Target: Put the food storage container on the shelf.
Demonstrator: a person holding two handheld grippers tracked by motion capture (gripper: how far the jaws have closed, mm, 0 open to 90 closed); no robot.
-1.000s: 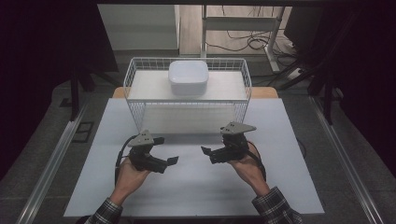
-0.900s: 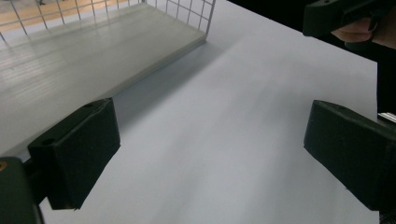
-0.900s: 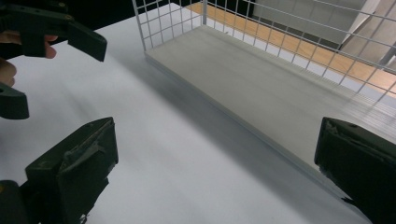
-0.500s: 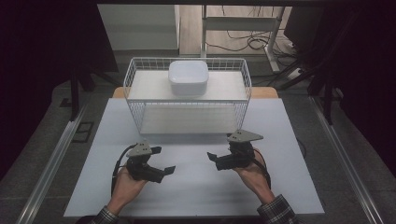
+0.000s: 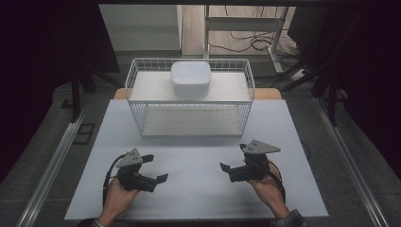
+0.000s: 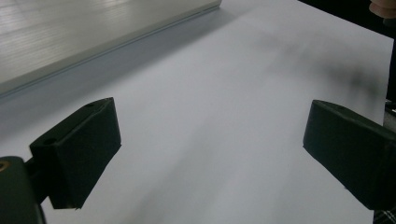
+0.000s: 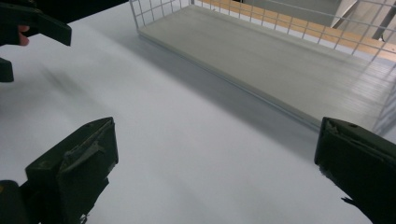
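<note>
A white wire rack (image 5: 189, 101) with two shelf boards stands at the back of the white table (image 5: 198, 146). A white lidded container (image 5: 190, 78) sits on its top board. My left gripper (image 5: 155, 168) hovers open at the front left, nothing between its jaws (image 6: 210, 154). My right gripper (image 5: 233, 157) is open at the front right, also empty (image 7: 215, 163). Each points inward across the bare tabletop, well in front of the rack. In the right gripper view the rack's lower board (image 7: 280, 51) lies ahead and the left gripper (image 7: 28, 23) shows at the top left.
The rack's lower board (image 6: 70, 37) crosses the top left of the left gripper view. A metal rail (image 5: 56, 161) runs along the table's left side and another (image 5: 350, 165) along the right. Cables (image 5: 246, 45) and a stand's legs lie on the floor behind.
Both grippers have drawn back from the rack toward the table's front edge and moved farther apart. Both stayed open and empty.
</note>
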